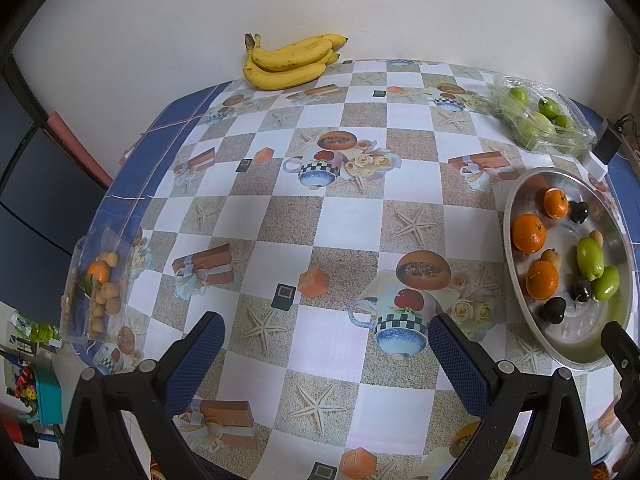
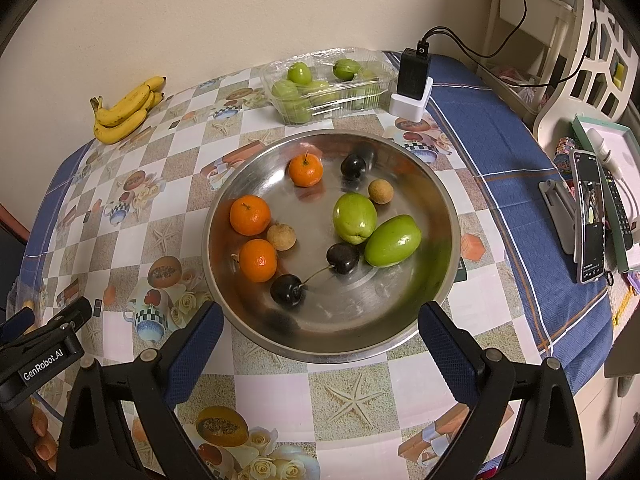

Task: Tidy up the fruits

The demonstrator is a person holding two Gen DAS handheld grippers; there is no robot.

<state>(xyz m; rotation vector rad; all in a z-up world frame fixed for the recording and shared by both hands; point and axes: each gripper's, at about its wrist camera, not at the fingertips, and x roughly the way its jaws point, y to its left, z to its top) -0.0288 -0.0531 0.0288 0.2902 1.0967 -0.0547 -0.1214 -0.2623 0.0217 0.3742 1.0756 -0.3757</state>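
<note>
Both tools, left tool [image 1: 326, 354] and right tool [image 2: 320, 344], gape empty over the bench; fruit sits in the steel bowl [image 2: 436, 208]. Cherries [image 2: 342, 258] look soft, slippery: pinch gently across the body.

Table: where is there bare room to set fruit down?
The widest free patch is mid-table, bordered by the bananas at the wall, the box of small fruit on the left edge and the metal bowl on the right. The far right corner is crowded: green-fruit tray, charger.
</note>
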